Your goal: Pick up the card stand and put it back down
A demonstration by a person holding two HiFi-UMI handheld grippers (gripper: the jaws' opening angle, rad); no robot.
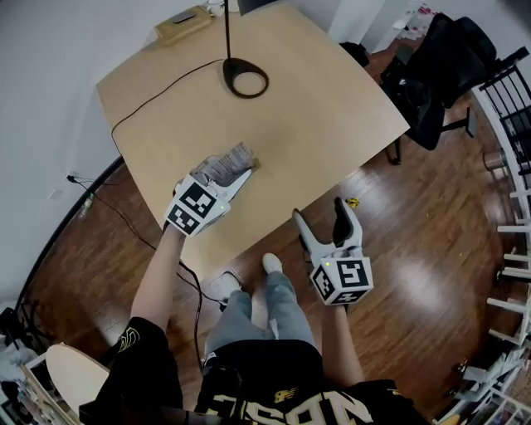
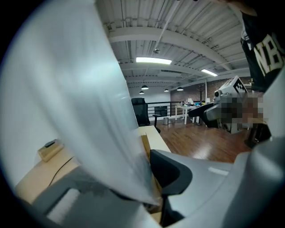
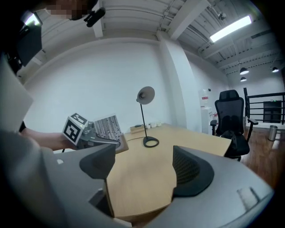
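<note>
The card stand [image 1: 230, 162] is a printed card set in a small wooden base. My left gripper [image 1: 236, 174] is shut on it over the near left part of the wooden table [image 1: 332, 108]. In the left gripper view the card [image 2: 84, 102] fills the left side as a pale blur, with its base [image 2: 145, 147] between the jaws. The right gripper view shows the stand [image 3: 107, 128] low over the tabletop; whether it touches I cannot tell. My right gripper [image 1: 323, 220] is open and empty, off the table's front edge above the floor, its fingers [image 3: 192, 171] pointing at the table.
A black desk lamp with a ring base [image 1: 246, 81] stands at the far middle of the table, its cable [image 1: 158, 95] running left. A small wooden box [image 1: 184, 25] lies at the far corner. A black office chair [image 1: 440, 75] stands right of the table.
</note>
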